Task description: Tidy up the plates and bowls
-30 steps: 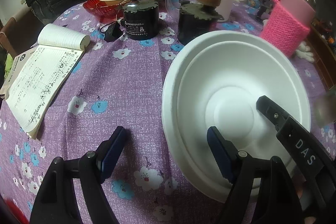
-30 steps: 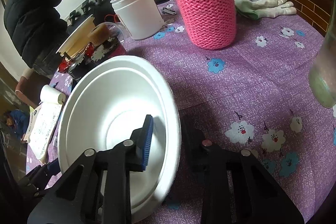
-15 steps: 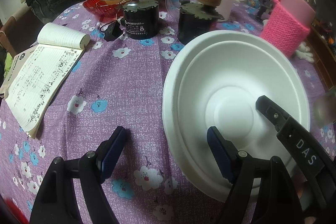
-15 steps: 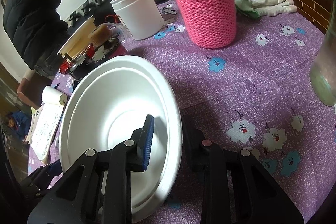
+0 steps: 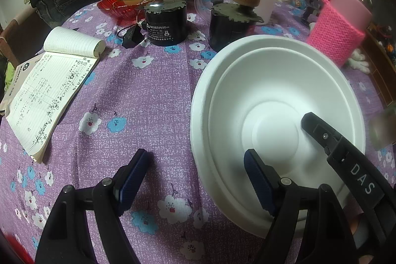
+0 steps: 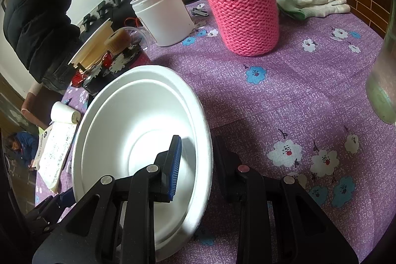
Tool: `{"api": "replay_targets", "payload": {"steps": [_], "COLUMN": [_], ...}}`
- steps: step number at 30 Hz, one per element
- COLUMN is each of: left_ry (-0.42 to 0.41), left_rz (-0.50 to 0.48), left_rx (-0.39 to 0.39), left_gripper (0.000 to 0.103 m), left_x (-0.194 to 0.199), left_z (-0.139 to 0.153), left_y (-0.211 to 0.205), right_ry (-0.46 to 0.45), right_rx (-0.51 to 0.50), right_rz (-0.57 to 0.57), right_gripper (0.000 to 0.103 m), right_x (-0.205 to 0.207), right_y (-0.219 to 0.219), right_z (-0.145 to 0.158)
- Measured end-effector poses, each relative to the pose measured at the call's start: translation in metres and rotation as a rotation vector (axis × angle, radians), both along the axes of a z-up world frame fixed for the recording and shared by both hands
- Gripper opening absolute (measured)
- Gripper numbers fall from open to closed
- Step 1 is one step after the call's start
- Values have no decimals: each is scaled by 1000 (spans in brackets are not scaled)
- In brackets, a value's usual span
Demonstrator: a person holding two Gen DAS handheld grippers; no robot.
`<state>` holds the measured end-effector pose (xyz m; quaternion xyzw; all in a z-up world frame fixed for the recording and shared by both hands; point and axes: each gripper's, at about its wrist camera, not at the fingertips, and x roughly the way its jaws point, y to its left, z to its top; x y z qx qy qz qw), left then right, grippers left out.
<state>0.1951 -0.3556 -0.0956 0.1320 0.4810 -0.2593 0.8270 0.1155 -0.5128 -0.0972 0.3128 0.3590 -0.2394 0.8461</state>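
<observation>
Right gripper (image 6: 196, 161) clamped on rim of nested white bowls (image 5: 277, 120); left gripper (image 5: 195, 172) wide open, straddling the near rim, gripping nothing.

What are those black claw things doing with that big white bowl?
A person holds a claw in each hand. The right gripper pinches the rim of the white bowl, one finger inside and one outside. That bowl sits nested in another white one on the purple flowery tablecloth. The left gripper is open, straddling the near rim without pressing on it.
</observation>
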Motion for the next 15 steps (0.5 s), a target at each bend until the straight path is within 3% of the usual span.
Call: {"api": "replay_targets", "payload": {"steps": [15], "left_ry": [-1], "left_rz": [0], "left_rx": [2], "left_gripper": [79], "left_x": [0], "left_z": [0], "left_y": [0], "right_ry": [-3], "right_rx": [19], "right_rz": [6], "right_gripper": [27], "right_x": [0], "right_y": [0], "right_z": [0]}}
